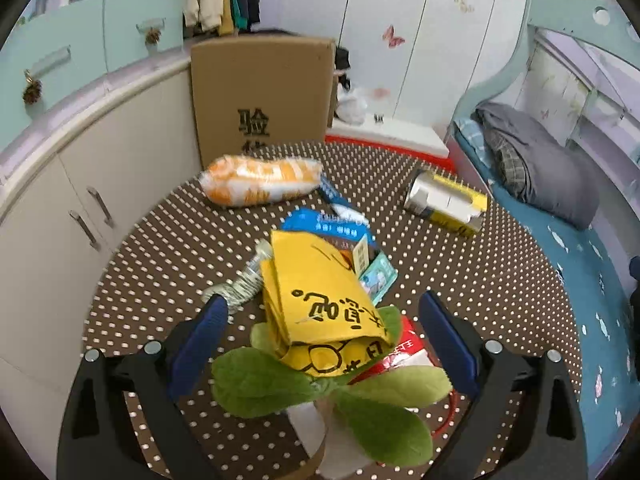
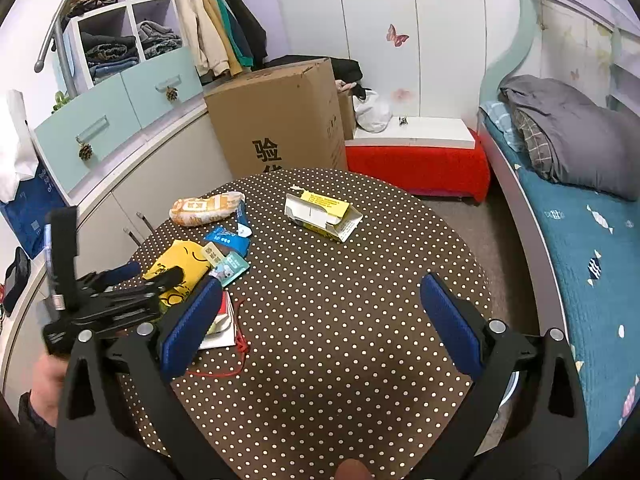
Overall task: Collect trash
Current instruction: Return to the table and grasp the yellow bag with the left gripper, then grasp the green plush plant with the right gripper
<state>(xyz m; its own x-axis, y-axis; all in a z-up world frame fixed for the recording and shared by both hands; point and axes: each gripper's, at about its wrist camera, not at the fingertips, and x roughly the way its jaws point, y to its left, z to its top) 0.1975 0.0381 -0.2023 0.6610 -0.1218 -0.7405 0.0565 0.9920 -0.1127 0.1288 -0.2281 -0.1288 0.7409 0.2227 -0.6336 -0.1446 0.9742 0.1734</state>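
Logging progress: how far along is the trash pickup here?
Nothing looks collected yet. The left hand-held gripper is open around the yellow bag; the right hand-held gripper is open and empty. Still on the table: orange wrapper, yellow carton, blue packet, crushed bottle.

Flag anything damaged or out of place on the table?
The yellow-and-white cardboard carton lies on its side on the brown polka-dot tablecloth, end flaps torn open. A crushed clear plastic bottle sits half under the yellow paper bag. A loose red string trails beside the pile.
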